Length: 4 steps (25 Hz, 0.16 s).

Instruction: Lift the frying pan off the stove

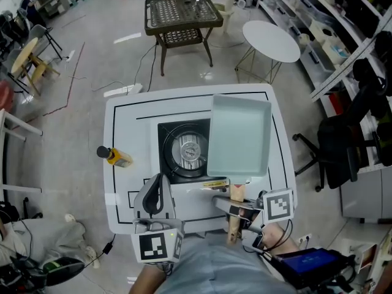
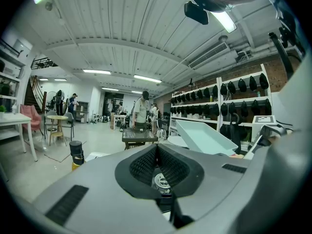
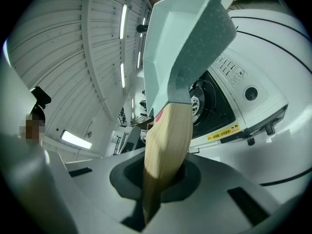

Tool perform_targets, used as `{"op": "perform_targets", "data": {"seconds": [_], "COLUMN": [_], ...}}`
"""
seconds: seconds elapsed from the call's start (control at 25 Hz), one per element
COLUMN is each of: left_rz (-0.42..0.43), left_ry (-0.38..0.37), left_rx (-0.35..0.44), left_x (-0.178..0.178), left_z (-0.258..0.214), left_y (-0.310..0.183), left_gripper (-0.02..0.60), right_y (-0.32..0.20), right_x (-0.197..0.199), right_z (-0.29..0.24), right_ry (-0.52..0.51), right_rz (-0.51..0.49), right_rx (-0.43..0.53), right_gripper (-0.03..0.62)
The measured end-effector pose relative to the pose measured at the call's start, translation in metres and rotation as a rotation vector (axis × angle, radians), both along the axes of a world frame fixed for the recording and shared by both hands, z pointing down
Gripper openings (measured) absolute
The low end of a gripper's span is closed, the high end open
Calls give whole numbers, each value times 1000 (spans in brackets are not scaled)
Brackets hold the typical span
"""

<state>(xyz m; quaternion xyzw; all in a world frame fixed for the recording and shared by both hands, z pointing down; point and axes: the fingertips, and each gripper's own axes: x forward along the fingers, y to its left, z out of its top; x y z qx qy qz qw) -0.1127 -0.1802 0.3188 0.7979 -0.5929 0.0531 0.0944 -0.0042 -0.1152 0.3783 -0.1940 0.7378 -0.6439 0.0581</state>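
Observation:
A pale teal square frying pan (image 1: 240,136) hangs in the air over the right part of the stove (image 1: 174,171), tilted, with its wooden handle (image 1: 235,217) pointing back at me. My right gripper (image 1: 236,209) is shut on that handle; in the right gripper view the handle (image 3: 165,150) runs up out of the jaws to the pan (image 3: 180,48). The bare round burner (image 1: 190,148) lies uncovered left of the pan. My left gripper (image 1: 155,187) hovers at the stove's near left with its jaws together and nothing in them. In the left gripper view the pan (image 2: 204,138) shows at the right.
A yellow bottle with a black cap (image 1: 115,157) lies on the white table (image 1: 122,112) at the left. Behind the table stand a dark lattice table (image 1: 182,12) and a round white table (image 1: 271,40). A black office chair (image 1: 346,149) and shelves are to the right.

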Motion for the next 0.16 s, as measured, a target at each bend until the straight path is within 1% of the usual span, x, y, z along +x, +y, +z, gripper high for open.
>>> {"op": "perform_targets", "data": {"seconds": [0.16], "left_rz": [0], "left_ry": [-1], "left_rx": [-3], "left_x": [-2], "left_z": [1], "left_y": [-2], "left_gripper": [17], "right_y": [-2], "right_x": [-2], "right_z": [1], "right_ry": [6], "right_rz": [-2], "right_rx": [-2], "right_gripper": [51]}}
